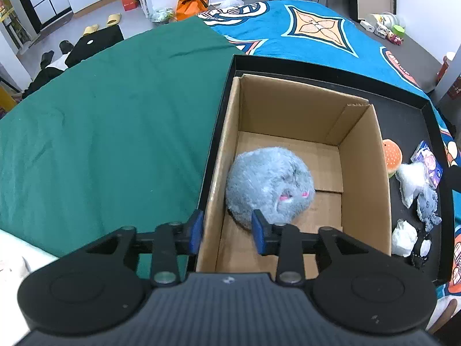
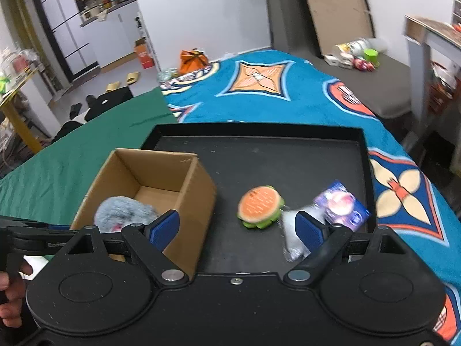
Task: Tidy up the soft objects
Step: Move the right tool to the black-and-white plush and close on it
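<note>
With the fluffy grey round plush [image 1: 269, 186] lying in the brown cardboard box [image 1: 364, 155], your left hand-held gripper [image 1: 227, 232] gapes empty; your right hand-held gripper [image 2: 237, 227] spreads wide toward the orange burger plush [image 2: 260, 206].

green cloth [image 1: 100, 121], blue patterned blanket [image 2: 273, 98], orange bag [image 1: 191, 1], yellow slippers [image 1: 113, 18]

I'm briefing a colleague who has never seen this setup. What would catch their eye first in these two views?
First the fluffy grey plush toy lying in the open cardboard box, at the left of the black tray. Next the orange-and-green burger plush on the tray floor right of the box, ahead of the open right gripper. Behind it all spreads the bright blue patterned blanket, beside a green cloth.
</note>
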The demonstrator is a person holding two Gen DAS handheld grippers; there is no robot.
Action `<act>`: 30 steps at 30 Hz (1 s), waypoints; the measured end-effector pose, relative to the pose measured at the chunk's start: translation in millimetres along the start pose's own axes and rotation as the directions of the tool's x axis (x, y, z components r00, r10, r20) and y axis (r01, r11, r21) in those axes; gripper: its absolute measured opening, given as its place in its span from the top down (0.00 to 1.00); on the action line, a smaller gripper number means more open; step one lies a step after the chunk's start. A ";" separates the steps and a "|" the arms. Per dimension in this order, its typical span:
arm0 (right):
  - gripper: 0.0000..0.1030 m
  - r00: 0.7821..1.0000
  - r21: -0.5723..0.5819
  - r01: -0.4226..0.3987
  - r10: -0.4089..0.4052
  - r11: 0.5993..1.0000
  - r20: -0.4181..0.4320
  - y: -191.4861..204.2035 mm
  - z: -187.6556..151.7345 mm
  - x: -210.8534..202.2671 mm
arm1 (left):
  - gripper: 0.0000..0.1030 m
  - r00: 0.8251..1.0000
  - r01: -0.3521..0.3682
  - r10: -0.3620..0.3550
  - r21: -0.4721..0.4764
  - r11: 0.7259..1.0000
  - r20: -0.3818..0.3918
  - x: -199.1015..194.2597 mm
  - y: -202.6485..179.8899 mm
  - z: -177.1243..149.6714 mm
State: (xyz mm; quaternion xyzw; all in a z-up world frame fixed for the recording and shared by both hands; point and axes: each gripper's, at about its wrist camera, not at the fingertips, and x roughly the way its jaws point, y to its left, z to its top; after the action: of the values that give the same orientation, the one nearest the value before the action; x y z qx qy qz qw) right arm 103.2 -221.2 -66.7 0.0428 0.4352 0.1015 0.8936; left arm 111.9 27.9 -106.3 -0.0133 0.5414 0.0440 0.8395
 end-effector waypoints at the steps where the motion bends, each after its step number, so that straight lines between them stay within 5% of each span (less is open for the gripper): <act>1: 0.16 1.000 0.012 0.004 -0.004 1.000 -0.004 -3.9 -1.8 -0.5 | 0.58 1.000 -0.004 0.004 0.002 1.000 0.002 -1.0 -0.6 -1.3; 17: 0.15 0.991 0.209 0.038 -0.010 0.977 -0.134 -51.5 -32.5 6.7 | 0.32 0.996 -0.085 0.085 0.047 0.995 0.003 -8.0 -16.3 -16.6; 26: 0.17 0.975 0.336 0.069 0.007 0.939 -0.221 -79.6 -45.4 22.4 | 0.29 0.994 -0.108 0.109 0.078 0.991 -0.016 -6.9 -27.5 -21.0; 30: 0.33 0.966 0.380 0.060 0.042 0.923 -0.254 -88.3 -53.3 34.4 | 0.24 0.991 -0.129 0.131 0.099 0.987 -0.014 -7.4 -33.2 -21.0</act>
State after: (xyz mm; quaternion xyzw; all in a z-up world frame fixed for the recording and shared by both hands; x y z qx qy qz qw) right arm 94.7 -300.5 -140.7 0.2019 0.5590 0.0148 0.8041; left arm 92.8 -7.1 -109.1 0.0629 0.5510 0.0718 0.8290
